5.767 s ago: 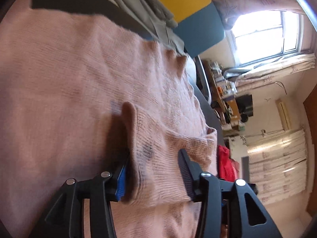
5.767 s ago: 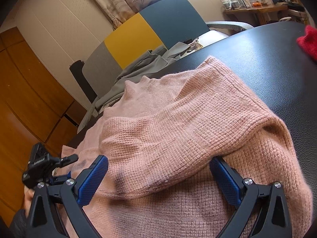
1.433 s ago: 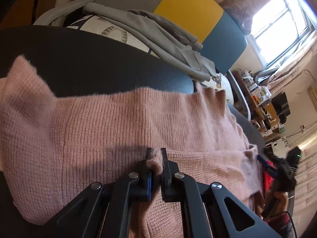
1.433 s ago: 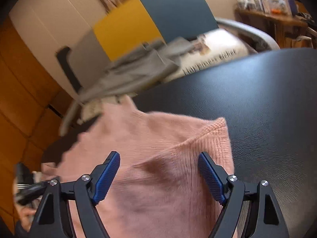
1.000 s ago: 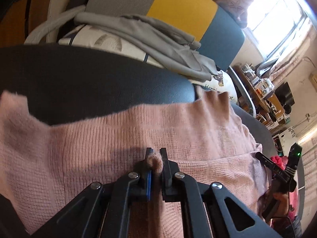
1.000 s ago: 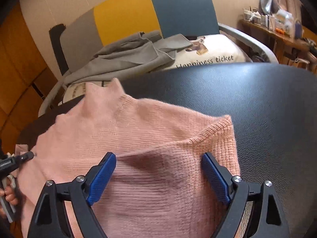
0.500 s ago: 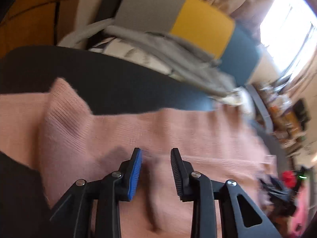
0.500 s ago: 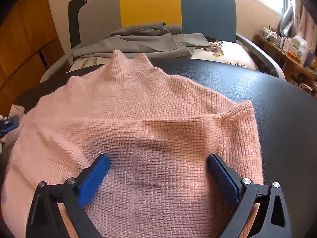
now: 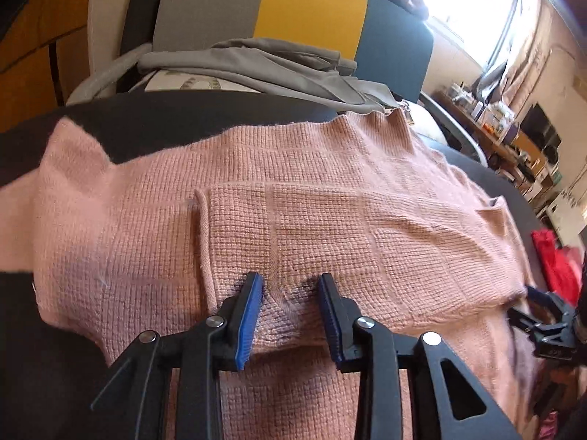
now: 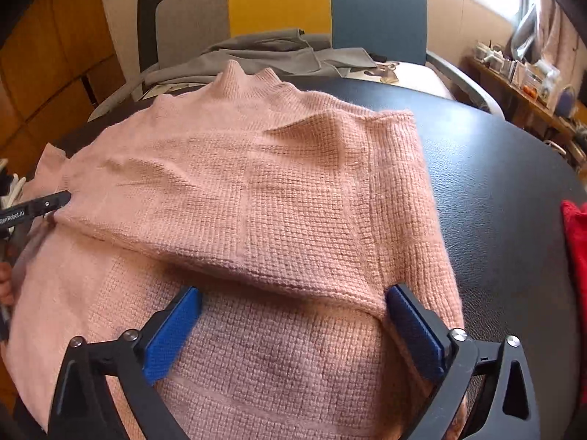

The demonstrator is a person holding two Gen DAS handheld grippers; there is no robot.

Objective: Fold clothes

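Observation:
A pink knit sweater (image 9: 330, 212) (image 10: 256, 183) lies flat on the black table (image 10: 495, 190), collar toward the chair, with one sleeve folded across its chest. My left gripper (image 9: 290, 293) hovers open just over the folded sleeve near its cuff, with only a small wrinkle of knit between the blue pads. My right gripper (image 10: 293, 315) stands wide open over the sweater's lower body, holding nothing. The left gripper's tip (image 10: 44, 205) shows at the left edge of the right wrist view, and the right gripper (image 9: 543, 315) appears at the right edge of the left wrist view.
A grey, yellow and blue chair (image 10: 279, 3) stands behind the table with a grey garment (image 10: 271, 55) draped on it. A red cloth (image 10: 576, 249) (image 9: 554, 260) lies at the table's right side. A cluttered desk (image 9: 506, 135) sits by the window.
My left gripper let go of the sleeve fold it was pinching and opened. The sleeve now lies flat across the sweater's chest. My right gripper stayed open and drew back over the lower body.

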